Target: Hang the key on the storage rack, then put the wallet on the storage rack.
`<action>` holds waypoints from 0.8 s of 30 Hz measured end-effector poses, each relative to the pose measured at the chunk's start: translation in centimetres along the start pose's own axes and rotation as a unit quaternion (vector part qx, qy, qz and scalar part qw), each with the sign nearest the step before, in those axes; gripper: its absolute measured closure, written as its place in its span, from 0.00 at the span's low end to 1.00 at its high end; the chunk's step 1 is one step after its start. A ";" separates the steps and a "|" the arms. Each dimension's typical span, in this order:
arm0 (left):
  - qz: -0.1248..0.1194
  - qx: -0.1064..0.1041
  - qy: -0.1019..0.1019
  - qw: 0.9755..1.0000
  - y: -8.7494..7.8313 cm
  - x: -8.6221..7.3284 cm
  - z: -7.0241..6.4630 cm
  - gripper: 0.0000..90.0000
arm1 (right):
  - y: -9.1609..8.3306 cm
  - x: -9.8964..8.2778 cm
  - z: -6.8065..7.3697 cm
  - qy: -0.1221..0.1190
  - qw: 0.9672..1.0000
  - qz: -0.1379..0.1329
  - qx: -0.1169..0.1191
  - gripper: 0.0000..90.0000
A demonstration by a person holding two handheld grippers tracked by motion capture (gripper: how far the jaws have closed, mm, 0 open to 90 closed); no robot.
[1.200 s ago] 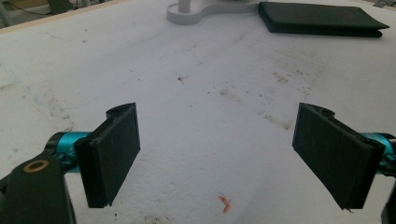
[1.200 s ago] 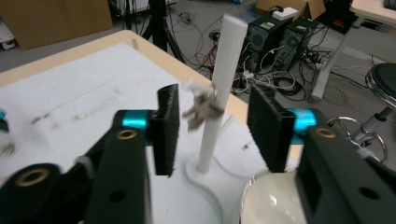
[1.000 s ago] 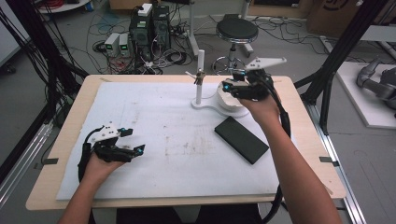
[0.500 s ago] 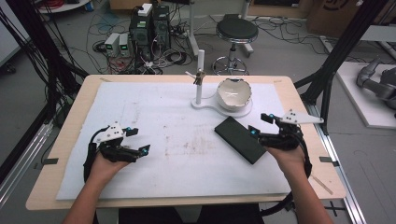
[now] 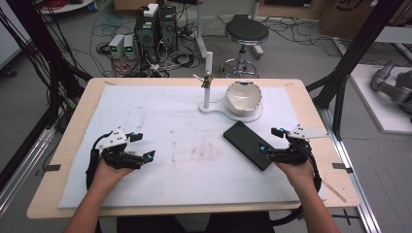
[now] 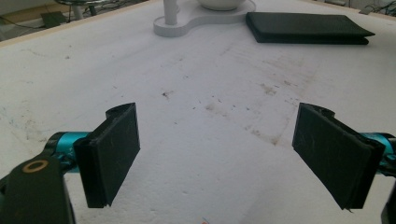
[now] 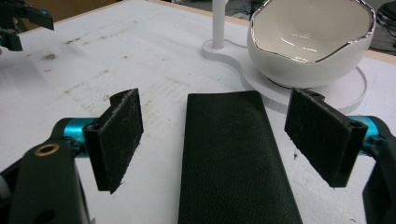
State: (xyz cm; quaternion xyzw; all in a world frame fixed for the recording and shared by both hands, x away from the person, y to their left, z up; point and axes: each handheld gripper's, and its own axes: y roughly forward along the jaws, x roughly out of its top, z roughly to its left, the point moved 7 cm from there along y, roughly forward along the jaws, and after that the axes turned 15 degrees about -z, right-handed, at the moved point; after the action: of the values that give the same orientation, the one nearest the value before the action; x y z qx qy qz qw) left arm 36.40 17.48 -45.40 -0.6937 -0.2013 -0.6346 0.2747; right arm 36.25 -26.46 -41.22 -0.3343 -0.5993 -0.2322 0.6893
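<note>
A flat black case [image 5: 248,145] lies at an angle right of the table's middle; in the right gripper view the case [image 7: 236,154] runs up between the jaws. My right gripper [image 5: 270,140] is open at the case's near right end, nothing held. A white bowl with a silvery rim [image 5: 243,96] sits on a white stand [image 5: 214,108] at the back, and the bowl [image 7: 310,39] appears beyond the case. My left gripper [image 5: 142,145] is open near the front left, resting over bare white mat [image 6: 196,93], its jaws wide apart.
A thin white post [image 5: 207,77] rises from the stand, left of the bowl. The white mat [image 5: 170,126] covers most of the wooden table [image 5: 77,116]. A stool [image 5: 246,32], computers and cables are on the floor behind.
My right gripper drew back from the bowl at the rear to the near right, beside the black case, and then shifted slightly. The left gripper barely moved.
</note>
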 end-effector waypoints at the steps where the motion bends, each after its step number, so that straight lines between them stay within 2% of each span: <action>1: -0.002 0.001 0.000 1.000 0.0 0.1 0.1 0.17 | 0.0 -0.1 -0.1 -0.004 1.000 0.001 -0.001 0.22; 7: -0.006 0.005 -0.005 1.000 0.2 0.1 0.4 0.17 | -0.3 -0.9 -0.7 0.001 1.000 0.010 -0.007 0.22; 14: -0.005 0.003 -0.004 1.000 0.0 0.2 0.3 0.17 | -0.6 -1.0 -1.9 0.012 1.000 0.005 -0.021 0.22; 21: -0.003 0.002 -0.008 1.000 0.1 0.0 0.3 0.17 | -0.8 -1.0 -2.1 0.015 0.999 0.004 -0.028 0.22; 24: 0.000 0.004 -0.005 1.000 0.2 0.0 0.3 0.17 | -0.9 -1.3 -2.4 0.015 0.999 0.013 -0.029 0.22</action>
State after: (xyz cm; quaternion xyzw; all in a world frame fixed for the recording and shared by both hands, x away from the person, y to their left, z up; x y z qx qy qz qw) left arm 36.79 17.50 -45.45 -0.6962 -0.2052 -0.6302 0.2759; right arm 37.01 -28.90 -42.43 -0.3583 -0.5775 -0.2455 0.6913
